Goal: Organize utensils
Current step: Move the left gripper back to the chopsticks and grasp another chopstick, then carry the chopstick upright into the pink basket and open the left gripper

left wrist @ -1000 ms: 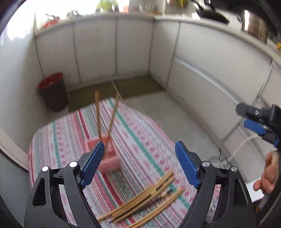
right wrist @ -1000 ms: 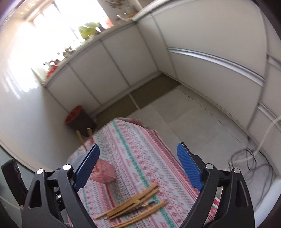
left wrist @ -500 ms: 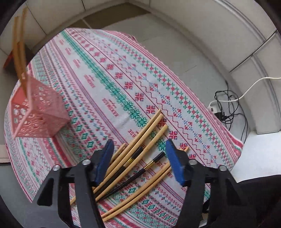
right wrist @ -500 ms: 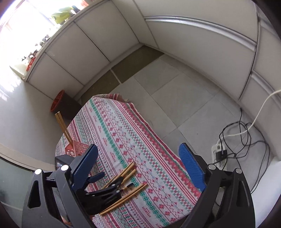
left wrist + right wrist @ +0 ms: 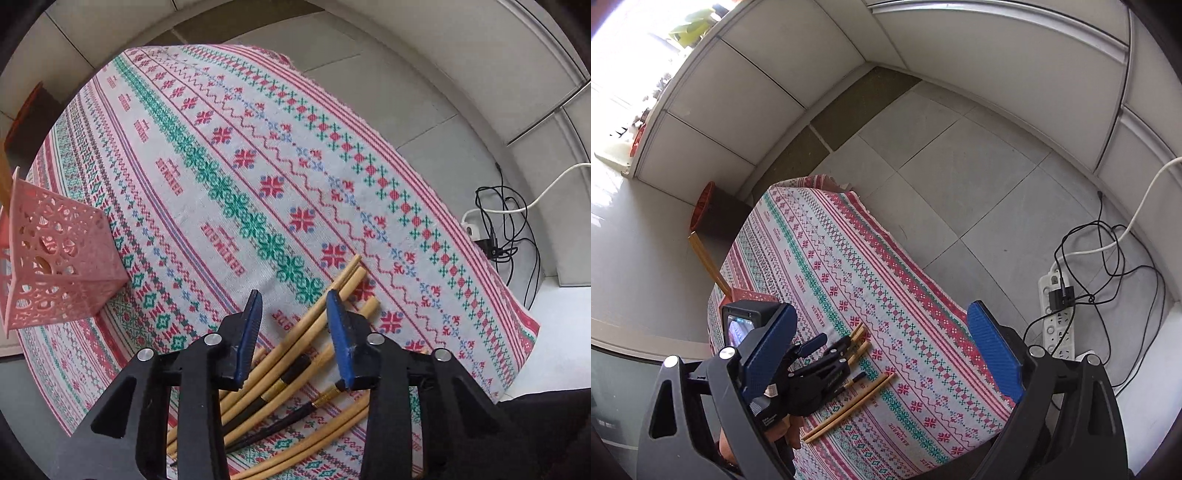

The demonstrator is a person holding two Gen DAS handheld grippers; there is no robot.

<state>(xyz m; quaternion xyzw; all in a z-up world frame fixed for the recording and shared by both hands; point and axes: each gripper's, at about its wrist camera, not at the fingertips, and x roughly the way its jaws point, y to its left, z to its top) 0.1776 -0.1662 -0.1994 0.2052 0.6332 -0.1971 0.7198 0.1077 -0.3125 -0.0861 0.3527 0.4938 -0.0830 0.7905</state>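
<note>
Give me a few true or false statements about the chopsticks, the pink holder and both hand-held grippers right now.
1. The left hand-held gripper is open over the chopsticks. True.
2. The right hand-held gripper holds a chopstick. False: it is open and holds nothing.
3. The pink holder has chopsticks in it. True.
4. All loose chopsticks are light wood. False: some are black.
5. The tablecloth is plain white. False: patterned red and green.

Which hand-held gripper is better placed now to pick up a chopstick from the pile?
Left. The left hand-held gripper hangs open directly over the chopstick pile, fingers straddling a bamboo stick. The right hand-held gripper is open but high above the tablecloth.
</note>
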